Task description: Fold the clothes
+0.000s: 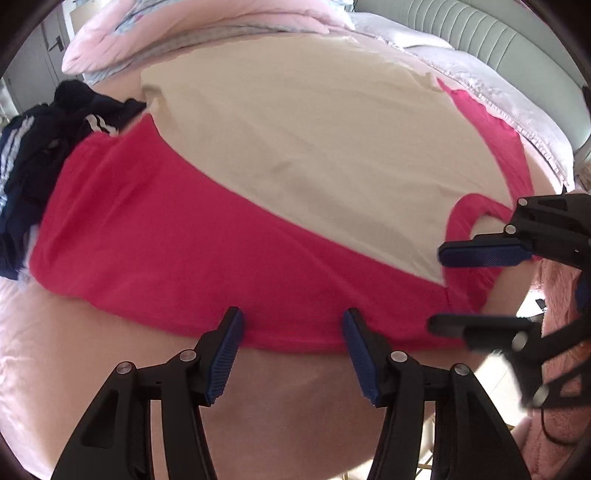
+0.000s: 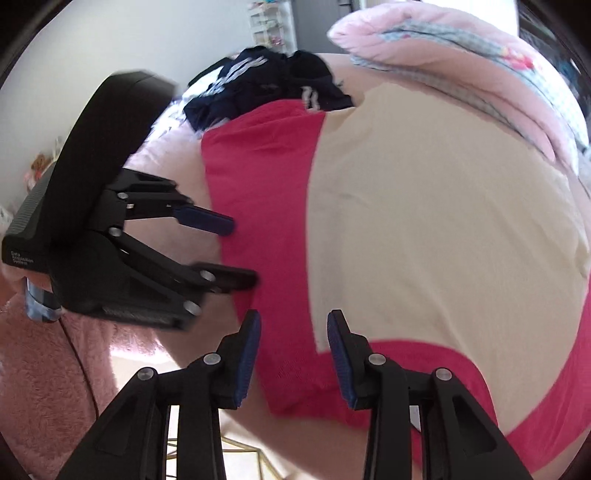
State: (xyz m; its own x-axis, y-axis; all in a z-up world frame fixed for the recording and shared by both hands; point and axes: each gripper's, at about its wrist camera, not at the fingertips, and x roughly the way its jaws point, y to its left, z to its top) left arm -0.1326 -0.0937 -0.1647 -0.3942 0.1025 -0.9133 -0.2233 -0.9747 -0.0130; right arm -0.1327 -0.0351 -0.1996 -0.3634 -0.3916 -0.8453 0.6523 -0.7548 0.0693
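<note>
Left wrist view: the pink-and-cream shirt (image 1: pixel 207 236) lies spread flat on the pale pink bed sheet (image 1: pixel 48 362). Cream body panel in the middle, pink bands along the near side and at the far right, pink neck trim at right. The left gripper (image 1: pixel 291 354) hangs over the shirt's near pink edge, jaws standing apart, nothing pinched between the blue pads (image 1: pixel 226 354); the fabric edge runs just beyond the fingertips. The right gripper (image 1: pixel 443 291) enters from the right at the collar end, fingers parted, blurred; no cloth seen between them. A dark navy garment with white stripes (image 1: pixel 33 147) is bunched at the left, touching the shirt's far corner. A folded pink quilt (image 1: pixel 184 29) sits beyond the shirt, and a padded headboard (image 1: pixel 480 33) is at top right.

Right wrist view: the shirt (image 2: pixel 424 229) fills the frame, pink band running from the navy garment (image 2: pixel 273 88) down to the near edge. The right gripper (image 2: pixel 293 354) sits above the near pink corner, jaws moderately apart, gripping nothing. The left gripper (image 2: pixel 240 254) reaches in from the left along the pink edge, fingers spread, empty. The quilt (image 2: pixel 443 55) is at top right. A fluffy pink rug (image 2: pixel 44 387) shows lower left, beside the bed.
</note>
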